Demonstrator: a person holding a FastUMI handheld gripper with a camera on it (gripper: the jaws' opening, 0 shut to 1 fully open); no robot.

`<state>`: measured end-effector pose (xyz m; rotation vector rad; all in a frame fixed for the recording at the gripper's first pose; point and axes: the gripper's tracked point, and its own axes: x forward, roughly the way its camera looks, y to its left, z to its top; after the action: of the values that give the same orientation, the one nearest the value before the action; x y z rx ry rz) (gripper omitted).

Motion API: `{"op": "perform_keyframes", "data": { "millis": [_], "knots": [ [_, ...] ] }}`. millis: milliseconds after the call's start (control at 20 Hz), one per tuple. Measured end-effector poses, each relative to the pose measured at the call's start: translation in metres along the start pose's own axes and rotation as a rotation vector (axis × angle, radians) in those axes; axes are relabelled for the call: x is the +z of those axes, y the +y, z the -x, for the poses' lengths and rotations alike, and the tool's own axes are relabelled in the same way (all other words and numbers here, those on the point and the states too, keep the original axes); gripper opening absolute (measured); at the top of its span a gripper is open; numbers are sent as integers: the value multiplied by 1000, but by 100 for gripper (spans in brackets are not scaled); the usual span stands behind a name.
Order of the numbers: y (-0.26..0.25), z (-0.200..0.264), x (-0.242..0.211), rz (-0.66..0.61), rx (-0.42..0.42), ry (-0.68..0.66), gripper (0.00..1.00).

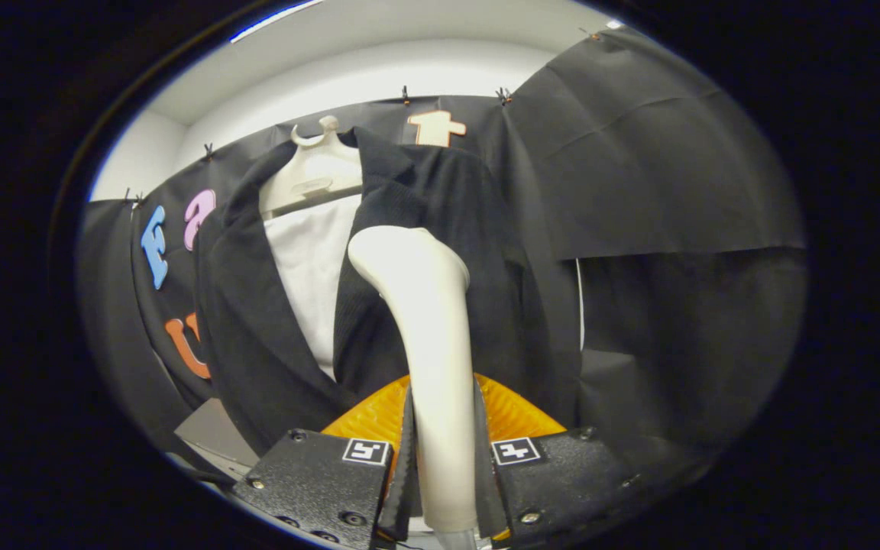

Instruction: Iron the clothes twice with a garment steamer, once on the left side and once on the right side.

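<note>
Your tongs (444, 458), at the bottom centre of the frame, are clamped on the handle of the garment steamer (425, 305), both fingers pressing its sides. The steamer's head rises just ahead, against the right front panel of the dark jacket (440, 198) hanging on a pale hanger (310, 176) at upper centre. You seem mid-pass on one side; next, draw the head steadily along that panel. The steamer's face and the jacket's hem are hidden.
</note>
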<state>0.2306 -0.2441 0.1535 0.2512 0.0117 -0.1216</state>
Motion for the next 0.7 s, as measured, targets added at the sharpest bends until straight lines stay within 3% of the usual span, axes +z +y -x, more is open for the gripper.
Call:
{"op": "perform_keyframes", "data": {
  "millis": [700],
  "knots": [
    [-11, 0, -130, 70, -76, 125, 36]
  ]
}}
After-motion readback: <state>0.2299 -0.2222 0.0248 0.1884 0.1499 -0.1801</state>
